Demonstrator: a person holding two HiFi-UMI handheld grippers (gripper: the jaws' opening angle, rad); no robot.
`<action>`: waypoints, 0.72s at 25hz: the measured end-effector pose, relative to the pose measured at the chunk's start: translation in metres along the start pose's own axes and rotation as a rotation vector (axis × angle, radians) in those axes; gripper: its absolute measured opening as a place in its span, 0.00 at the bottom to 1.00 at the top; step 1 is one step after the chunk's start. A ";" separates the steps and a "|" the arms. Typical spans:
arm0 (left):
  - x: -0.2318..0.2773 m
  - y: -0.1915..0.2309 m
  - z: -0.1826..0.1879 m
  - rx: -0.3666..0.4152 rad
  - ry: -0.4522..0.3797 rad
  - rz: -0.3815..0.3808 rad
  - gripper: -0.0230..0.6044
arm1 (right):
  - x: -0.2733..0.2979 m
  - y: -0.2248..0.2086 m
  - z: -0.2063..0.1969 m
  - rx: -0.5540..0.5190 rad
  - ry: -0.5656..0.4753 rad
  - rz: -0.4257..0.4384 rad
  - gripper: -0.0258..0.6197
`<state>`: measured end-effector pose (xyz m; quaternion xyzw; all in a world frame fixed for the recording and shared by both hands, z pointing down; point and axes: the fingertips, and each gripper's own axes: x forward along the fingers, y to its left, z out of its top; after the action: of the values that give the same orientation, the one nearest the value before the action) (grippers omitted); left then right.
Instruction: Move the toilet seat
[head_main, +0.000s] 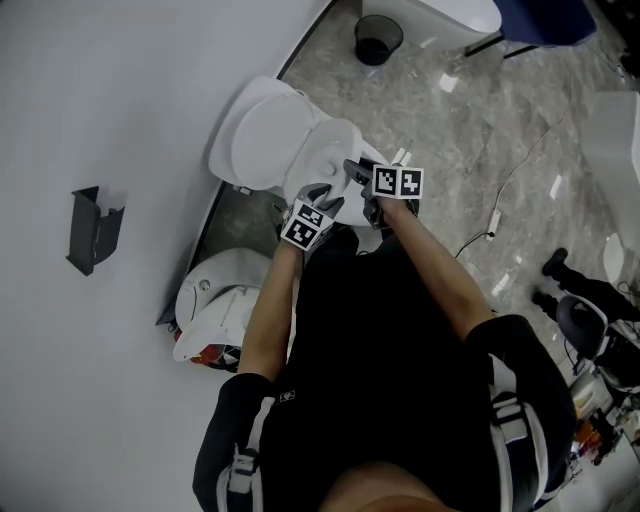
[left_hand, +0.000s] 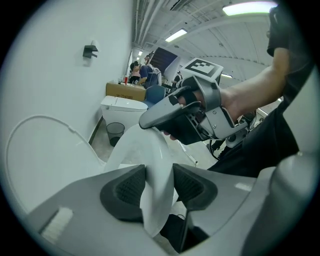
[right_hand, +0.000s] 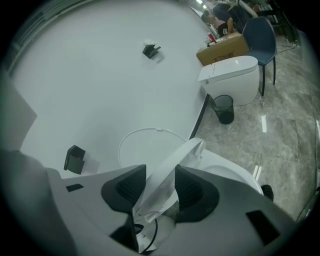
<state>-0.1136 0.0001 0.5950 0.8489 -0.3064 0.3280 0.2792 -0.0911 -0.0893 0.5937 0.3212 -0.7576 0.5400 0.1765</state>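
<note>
The left gripper's dark ribbed pads (left_hand: 129, 189) pressed on both faces of the white plastic toilet seat (left_hand: 150, 150). The left gripper (left_hand: 159, 171) was thus closed on the seat's edge, its jaws a moderate way apart. The right gripper's pads (right_hand: 191, 189) clamped the same thin rim, with the right gripper (right_hand: 160, 176) just beside the left at the front of the white ceramic toilet (right_hand: 232, 175). The seat stood tilted, partway up above the toilet's bowl and apart from the round white lid (head_main: 262, 140), which leaned on the wall behind the toilet. A dark wall bracket (head_main: 93, 230) hung beside the toilet. A black waste bin (head_main: 378, 40) stood on the grey marble floor (head_main: 470, 120) beyond the toilet.
</note>
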 end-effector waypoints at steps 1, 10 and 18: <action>-0.002 0.002 0.001 0.001 -0.003 0.005 0.31 | 0.001 0.003 0.002 -0.004 -0.002 0.001 0.32; -0.020 0.026 0.004 -0.012 -0.052 0.068 0.29 | 0.016 0.024 0.013 -0.032 -0.009 -0.001 0.33; -0.030 0.039 0.009 -0.017 -0.084 0.099 0.28 | 0.023 0.036 0.021 -0.045 -0.012 -0.016 0.33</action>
<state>-0.1558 -0.0216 0.5788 0.8432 -0.3625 0.3028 0.2569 -0.1306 -0.1082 0.5756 0.3263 -0.7682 0.5194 0.1834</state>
